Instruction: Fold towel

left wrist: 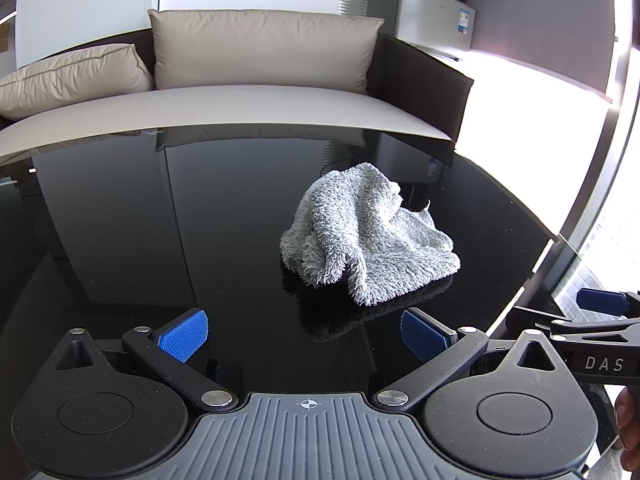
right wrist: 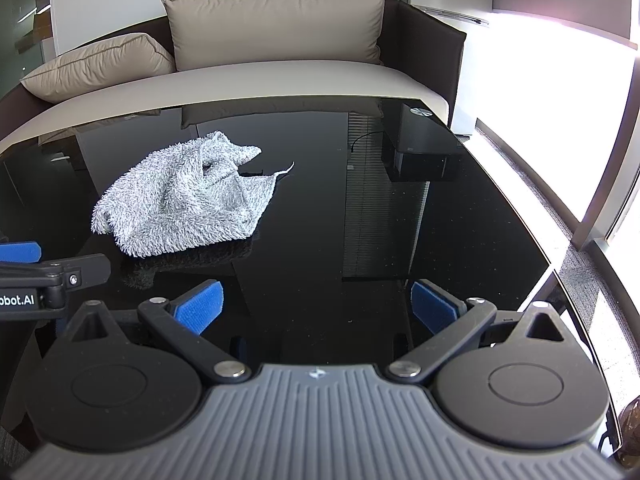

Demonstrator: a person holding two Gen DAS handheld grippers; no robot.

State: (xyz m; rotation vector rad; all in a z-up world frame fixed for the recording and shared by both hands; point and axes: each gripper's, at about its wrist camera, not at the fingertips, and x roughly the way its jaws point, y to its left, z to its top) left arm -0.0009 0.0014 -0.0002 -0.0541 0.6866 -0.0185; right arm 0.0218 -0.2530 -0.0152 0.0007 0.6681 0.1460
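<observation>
A crumpled grey fluffy towel (left wrist: pixel 370 234) lies in a heap on the glossy black table (left wrist: pixel 160 240). In the left wrist view my left gripper (left wrist: pixel 306 336) hovers open near the front edge, its blue pads wide apart, with the towel ahead and a little to the right. In the right wrist view the towel (right wrist: pixel 184 196) sits ahead to the left of my right gripper (right wrist: pixel 316 308), which is also open with nothing between its pads. Each gripper shows at the edge of the other's view: the right gripper (left wrist: pixel 592 316) and the left gripper (right wrist: pixel 36 268).
A beige sofa (left wrist: pixel 260 96) with cushions runs along the far edge of the table. A grey cabinet with a microwave (left wrist: pixel 432 4) stands at the back right. The table edge (right wrist: pixel 560 264) drops off to the right beside a bright window. A hand (left wrist: pixel 628 424) shows at the lower right.
</observation>
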